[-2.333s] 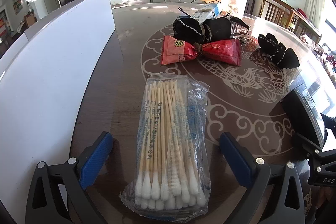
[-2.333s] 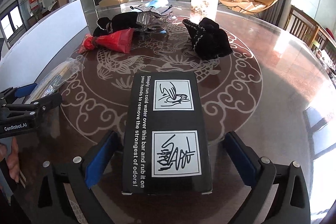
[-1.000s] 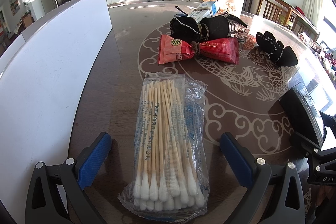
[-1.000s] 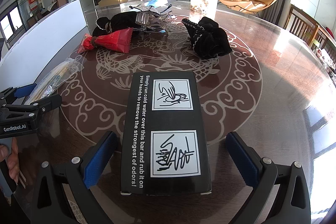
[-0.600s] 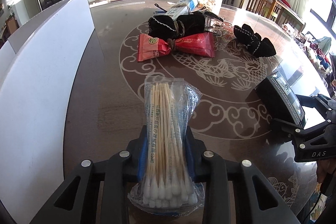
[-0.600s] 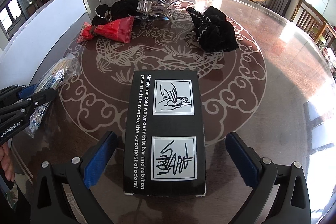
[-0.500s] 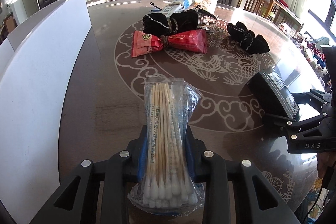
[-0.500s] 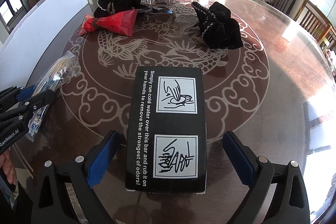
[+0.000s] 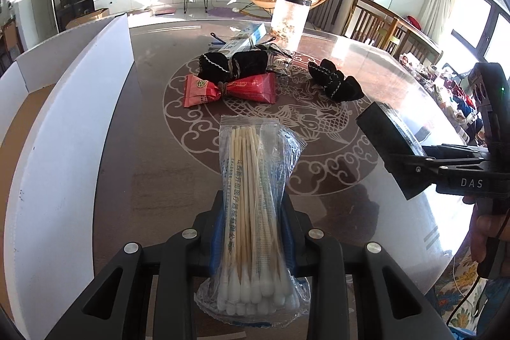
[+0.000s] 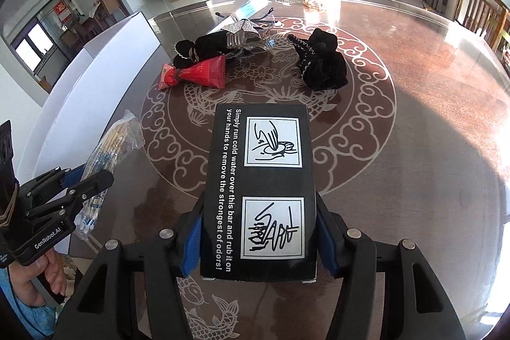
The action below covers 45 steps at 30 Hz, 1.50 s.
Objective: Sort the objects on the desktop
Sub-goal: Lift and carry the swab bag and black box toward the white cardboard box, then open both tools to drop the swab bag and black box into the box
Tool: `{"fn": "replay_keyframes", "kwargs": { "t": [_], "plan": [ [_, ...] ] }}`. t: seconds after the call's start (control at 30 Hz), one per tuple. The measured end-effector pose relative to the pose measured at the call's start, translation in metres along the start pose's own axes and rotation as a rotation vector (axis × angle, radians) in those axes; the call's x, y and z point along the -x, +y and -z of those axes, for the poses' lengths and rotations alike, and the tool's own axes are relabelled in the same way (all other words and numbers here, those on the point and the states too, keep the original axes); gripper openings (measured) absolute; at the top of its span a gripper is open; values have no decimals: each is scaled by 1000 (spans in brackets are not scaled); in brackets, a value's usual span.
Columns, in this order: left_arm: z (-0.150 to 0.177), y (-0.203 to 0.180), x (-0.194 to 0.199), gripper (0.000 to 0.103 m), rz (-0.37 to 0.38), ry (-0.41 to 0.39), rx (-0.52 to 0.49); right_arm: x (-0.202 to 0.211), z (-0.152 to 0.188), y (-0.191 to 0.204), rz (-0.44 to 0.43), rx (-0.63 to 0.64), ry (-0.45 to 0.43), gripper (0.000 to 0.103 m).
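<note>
My left gripper [image 9: 253,231] is shut on a clear bag of cotton swabs [image 9: 255,199] and holds it above the round table [image 9: 153,155]. My right gripper [image 10: 259,235] is shut on a black box with white print [image 10: 261,180], lifted off the table. The box also shows in the left wrist view [image 9: 389,145], and the swab bag in the right wrist view [image 10: 108,155]. On the table lie a red snack packet [image 9: 229,88], a black pouch behind it [image 9: 232,62] and a second black pouch [image 9: 334,83].
A white-walled cardboard box [image 9: 63,123] stands along the table's left edge. A tall clear canister [image 9: 288,21], a blue-white carton [image 9: 245,40] and shiny hair clips [image 10: 245,34] sit at the far side. Chairs [image 9: 382,24] stand beyond the table at the right.
Both grippers have closed, the left on the swab bag and the right on the black box. Both objects have been lifted off the table.
</note>
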<state>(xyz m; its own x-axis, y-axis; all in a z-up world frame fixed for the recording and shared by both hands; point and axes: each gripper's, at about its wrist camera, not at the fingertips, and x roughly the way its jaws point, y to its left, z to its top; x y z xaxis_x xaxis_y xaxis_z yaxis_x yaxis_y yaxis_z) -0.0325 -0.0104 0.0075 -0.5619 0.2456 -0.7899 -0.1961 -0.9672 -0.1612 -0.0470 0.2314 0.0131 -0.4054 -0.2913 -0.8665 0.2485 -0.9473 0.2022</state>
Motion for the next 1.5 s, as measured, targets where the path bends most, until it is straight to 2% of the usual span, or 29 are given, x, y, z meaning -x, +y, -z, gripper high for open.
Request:
{"fn": "replay_keyframes", "kwargs": {
  "t": [0.2,0.33,0.43,0.47,0.5,0.6,0.77,0.93,1.07,1.13,1.17,1.2,1.23,1.27,1.37,1.5],
  "plan": [
    [-4,8,36,30,33,-52,36,19,-9,27,-48,28,-28,59],
    [-4,32,74,30,17,-102,64,35,-22,70,-95,92,-66,59],
    [-3,67,105,30,-35,-139,97,43,-33,115,-151,155,-90,59],
    [-3,82,116,30,-60,-150,112,47,-41,154,-199,206,-108,59],
    [-2,96,125,30,-87,-157,128,47,-41,154,-199,206,-108,59],
    [3,148,145,30,-187,-165,187,48,-50,214,-274,282,-121,59],
    [21,226,148,30,-293,-115,313,33,-57,314,-348,420,-120,59],
    [45,270,134,30,-334,-50,402,-12,-44,381,-333,543,-59,59],
    [55,279,119,31,-355,7,402,-50,-35,401,-295,573,-5,60],
    [58,278,114,35,-378,35,407,-65,-32,406,-269,592,15,61],
    [59,279,112,40,-392,47,414,-70,-31,407,-259,595,21,64],
    [59,279,112,41,-399,47,419,-72,-30,406,-255,592,23,68],
    [59,277,114,42,-396,36,421,-72,-30,405,-259,582,22,78],
    [58,276,116,47,-396,25,423,-70,-30,402,-267,570,14,86],
    [53,266,124,66,-417,-10,418,-55,-34,388,-282,540,-40,88],
    [40,235,137,67,-385,-79,366,-24,-35,349,-250,508,-167,94]
  ]
}}
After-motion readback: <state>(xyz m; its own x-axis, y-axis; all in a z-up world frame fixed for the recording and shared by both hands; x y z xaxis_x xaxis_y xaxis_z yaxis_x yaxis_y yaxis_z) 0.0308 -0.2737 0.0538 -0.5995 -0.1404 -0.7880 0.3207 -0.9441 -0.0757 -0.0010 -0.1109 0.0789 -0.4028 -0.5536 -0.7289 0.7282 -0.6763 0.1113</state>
